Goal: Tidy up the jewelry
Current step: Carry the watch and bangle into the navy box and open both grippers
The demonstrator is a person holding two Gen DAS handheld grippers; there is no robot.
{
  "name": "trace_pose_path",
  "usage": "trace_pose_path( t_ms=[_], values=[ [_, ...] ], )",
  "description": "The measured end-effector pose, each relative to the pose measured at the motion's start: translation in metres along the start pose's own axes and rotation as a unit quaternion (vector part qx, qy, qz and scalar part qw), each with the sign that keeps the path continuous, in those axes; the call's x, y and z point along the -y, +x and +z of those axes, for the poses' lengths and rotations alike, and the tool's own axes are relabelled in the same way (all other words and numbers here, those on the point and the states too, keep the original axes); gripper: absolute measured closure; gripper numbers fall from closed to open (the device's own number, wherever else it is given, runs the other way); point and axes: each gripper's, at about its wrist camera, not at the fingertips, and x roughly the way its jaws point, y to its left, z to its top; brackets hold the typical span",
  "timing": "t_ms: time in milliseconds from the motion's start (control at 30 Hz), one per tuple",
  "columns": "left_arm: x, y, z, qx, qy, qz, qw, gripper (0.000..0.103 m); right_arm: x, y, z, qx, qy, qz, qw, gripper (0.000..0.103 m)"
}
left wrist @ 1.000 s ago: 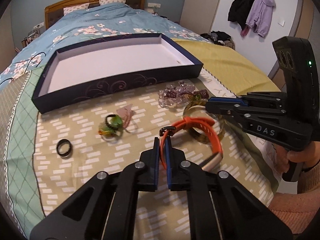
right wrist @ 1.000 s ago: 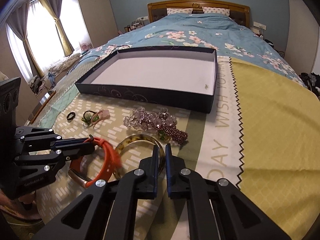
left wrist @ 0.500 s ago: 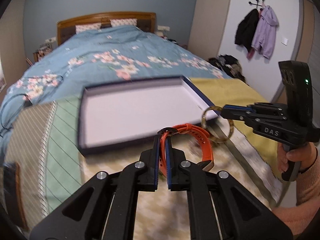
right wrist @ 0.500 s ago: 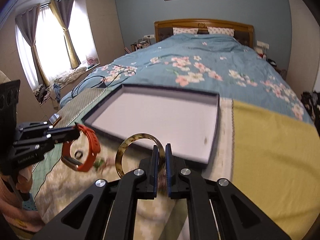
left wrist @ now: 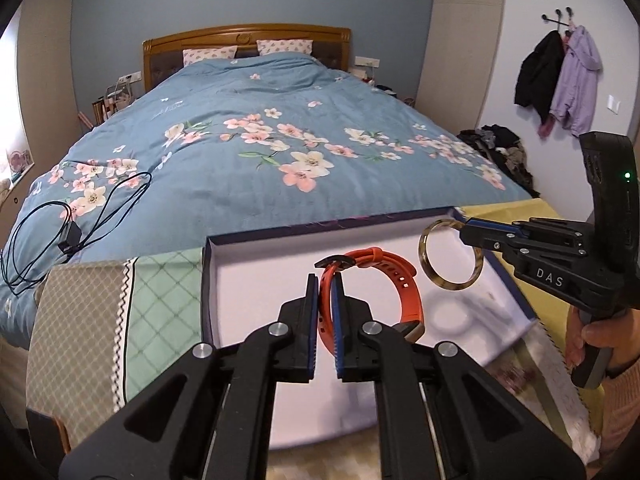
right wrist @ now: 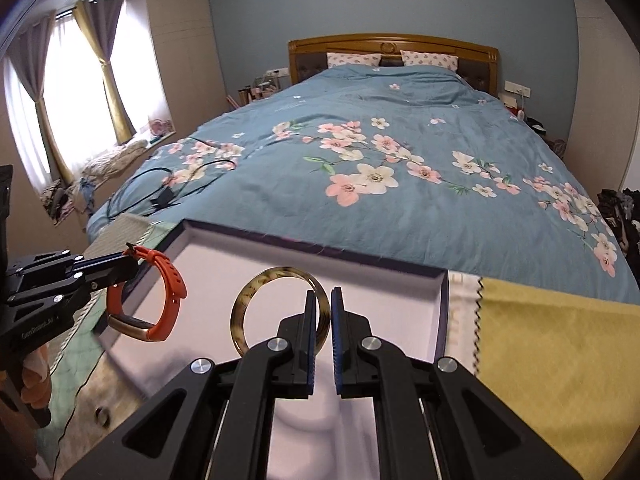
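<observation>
My left gripper (left wrist: pixel 325 280) is shut on an orange watch band (left wrist: pixel 394 280) and holds it in the air over the dark blue box lid (left wrist: pixel 208 288) with a white inside. My right gripper (right wrist: pixel 320 296) is shut on a tortoiseshell bangle (right wrist: pixel 244 304), also lifted above the box (right wrist: pixel 442 312). In the left wrist view the right gripper (left wrist: pixel 466 228) comes in from the right with the bangle (left wrist: pixel 424 252) hanging at its tip. In the right wrist view the left gripper (right wrist: pixel 130 258) stands at the left with the watch band (right wrist: pixel 168 280).
The box lies on a patterned cloth (left wrist: pixel 100 320) at the foot of a bed with a blue floral quilt (left wrist: pixel 260 140). A black cable (left wrist: pixel 68 236) lies on the quilt at left. A small black ring (right wrist: pixel 102 414) rests on the cloth. A yellow cloth (right wrist: pixel 560 344) lies right.
Both grippers have lifted from the cloth and moved forward over the box, carrying the watch band and the bangle. The loose jewellery on the cloth has dropped out of view.
</observation>
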Motion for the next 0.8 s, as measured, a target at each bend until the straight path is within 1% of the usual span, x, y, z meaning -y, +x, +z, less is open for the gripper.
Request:
trace_pose_path(
  t_ms=[167, 300, 367, 567, 700, 767, 800],
  values=[
    [-0.016, 0.039, 0.011, -0.026, -0.012, 0.003, 0.9996, 0.096, 0.007, 0.035, 0.010, -0.025, 0.015, -0.003, 1.000, 0.098],
    [-0.022, 0.069, 0.016, -0.052, -0.013, 0.003, 0.9985, 0.096, 0.006, 0.050, 0.012, -0.041, 0.018, -0.007, 0.999, 0.098],
    [-0.024, 0.082, 0.020, -0.061, -0.010, 0.010, 0.9980, 0.096, 0.006, 0.055, 0.013, -0.048, 0.020, -0.007, 0.999, 0.098],
    [-0.023, 0.106, 0.025, -0.086, 0.004, 0.025, 0.9960, 0.096, 0.006, 0.066, 0.020, -0.070, 0.022, -0.018, 0.997, 0.097],
    [-0.025, 0.119, 0.029, -0.105, 0.000, 0.034, 0.9939, 0.096, 0.009, 0.075, 0.020, -0.086, 0.032, -0.021, 0.996, 0.097],
    [-0.028, 0.123, 0.031, -0.111, -0.005, 0.036, 0.9932, 0.094, 0.010, 0.075, 0.020, -0.084, 0.036, -0.023, 0.996, 0.096],
    [-0.028, 0.123, 0.032, -0.109, -0.004, 0.035, 0.9934, 0.089, 0.011, 0.073, 0.021, -0.080, 0.038, -0.025, 0.996, 0.094]
  ],
)
